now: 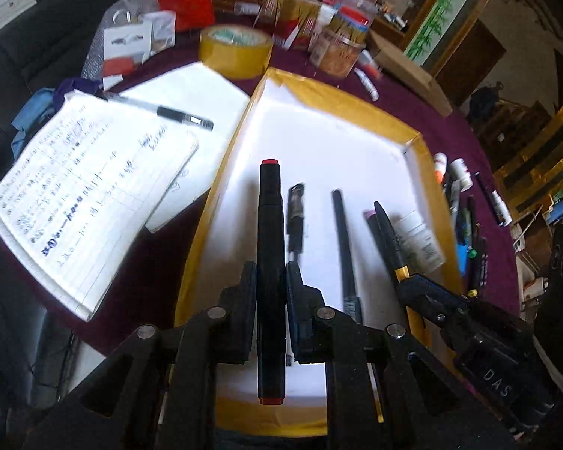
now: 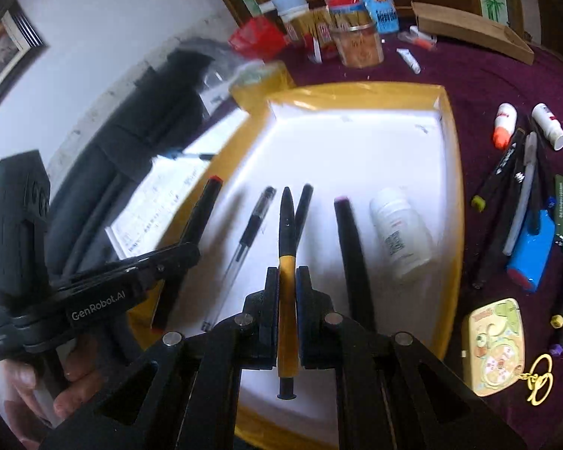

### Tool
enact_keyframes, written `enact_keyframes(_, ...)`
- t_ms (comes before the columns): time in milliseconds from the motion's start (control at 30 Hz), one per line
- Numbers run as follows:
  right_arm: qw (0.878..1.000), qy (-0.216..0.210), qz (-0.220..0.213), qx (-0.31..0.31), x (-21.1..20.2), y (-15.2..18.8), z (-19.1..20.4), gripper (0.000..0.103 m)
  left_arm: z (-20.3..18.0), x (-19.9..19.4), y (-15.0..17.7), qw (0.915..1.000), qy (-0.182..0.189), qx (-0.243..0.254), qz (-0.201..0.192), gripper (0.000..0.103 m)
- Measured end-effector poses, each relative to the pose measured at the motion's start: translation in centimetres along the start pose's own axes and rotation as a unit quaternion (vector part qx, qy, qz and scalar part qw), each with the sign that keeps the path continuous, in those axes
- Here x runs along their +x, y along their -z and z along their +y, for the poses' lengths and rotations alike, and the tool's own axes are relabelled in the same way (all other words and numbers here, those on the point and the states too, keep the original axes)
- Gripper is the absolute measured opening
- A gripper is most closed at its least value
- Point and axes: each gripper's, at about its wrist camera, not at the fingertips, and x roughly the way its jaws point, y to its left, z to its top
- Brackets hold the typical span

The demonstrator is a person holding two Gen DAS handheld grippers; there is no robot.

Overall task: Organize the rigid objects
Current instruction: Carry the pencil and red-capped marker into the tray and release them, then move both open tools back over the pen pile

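Note:
My left gripper (image 1: 270, 273) is shut on a black marker with red ends (image 1: 270, 206), held over the near part of a white tray with a yellow taped rim (image 1: 356, 93). My right gripper (image 2: 288, 281) is shut on a black and yellow pen (image 2: 287, 225), also above the tray (image 2: 356, 88). Each gripper shows in the other's view: the right gripper (image 1: 407, 281) to the right, the left gripper (image 2: 189, 251) to the left. In the tray lie a clear gel pen (image 2: 244, 240), a black pen (image 2: 303, 206), a pink-tipped marker (image 2: 351, 247) and a white bottle (image 2: 398, 236).
Left of the tray lie an open notebook (image 1: 86, 195) with a pen (image 1: 161, 110) and a yellow tape roll (image 1: 236, 50). Jars and boxes (image 2: 358, 43) crowd the far side. Right of the tray on the purple cloth (image 2: 480, 75) lie several loose pens (image 2: 521, 191), two small bottles (image 2: 505, 125), a blue case (image 2: 533, 251) and a keychain tin (image 2: 497, 348).

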Motion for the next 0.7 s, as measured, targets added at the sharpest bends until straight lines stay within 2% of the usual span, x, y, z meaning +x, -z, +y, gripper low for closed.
enact_keyframes(100, 0.999, 0.038, 0.006, -0.001, 1.1, -0.1, 0.1, 0.007, -0.2, 1.0, 0.0, 0.9997, -0.009, 0.003, 0.021, 0.012)
enact_keyframes(200, 0.999, 0.035, 0.02, 0.006, 2.1, -0.4, 0.0, 0.007, -0.9, 1.4, -0.3, 0.9988, -0.034, 0.02, 0.029, 0.012)
enact_keyframes(267, 0.999, 0.048, 0.025, 0.007, 2.5, -0.5, 0.0, 0.007, -1.0, 2.0, -0.3, 0.9976, -0.052, 0.027, 0.037, 0.012)
enact_keyframes(333, 0.998, 0.052, 0.033, 0.016, 2.9, -0.4, -0.1, 0.007, -1.1, 2.6, -0.3, 0.9973, -0.046, 0.033, 0.046, 0.012)
enact_keyframes(433, 0.998, 0.056, 0.025, 0.015, 2.4, -0.4, 0.0, 0.008, -0.8, 2.3, -0.5, 0.9984, -0.036, 0.023, 0.038, 0.015)
enact_keyframes(500, 0.999, 0.036, 0.025, 0.028, 2.3, -0.4, -0.4, 0.009, -0.3, 2.4, -0.7, 0.9986, -0.029, 0.007, 0.043, 0.015)
enact_keyframes(567, 0.999, 0.02, 0.015, 0.029, 1.5, -0.3, -0.6, 0.013, -0.2, 1.8, -0.5, 0.9989, -0.028, -0.003, 0.039, 0.018)
enact_keyframes(600, 1.0, 0.014, 0.004, 0.023, 0.8, -0.2, -0.5, 0.021, -0.2, 1.4, -0.4, 0.9991, -0.024, -0.007, 0.033, 0.022)
enact_keyframes(633, 1.0, 0.008, -0.009, 0.018, 0.1, -0.1, -0.5, 0.032, -0.4, 0.8, -0.2, 0.9996, -0.015, -0.011, 0.022, 0.029)
enact_keyframes(667, 1.0, -0.003, -0.023, 0.015, -0.8, 0.1, -0.7, 0.038, -0.7, 0.3, 0.0, 0.9998, -0.009, -0.011, 0.013, 0.034)
enact_keyframes(700, 0.999, -0.017, -0.039, 0.014, -1.8, 0.5, -1.0, 0.043, -1.2, -0.3, 0.3, 1.0, -0.003, -0.008, 0.002, 0.047)
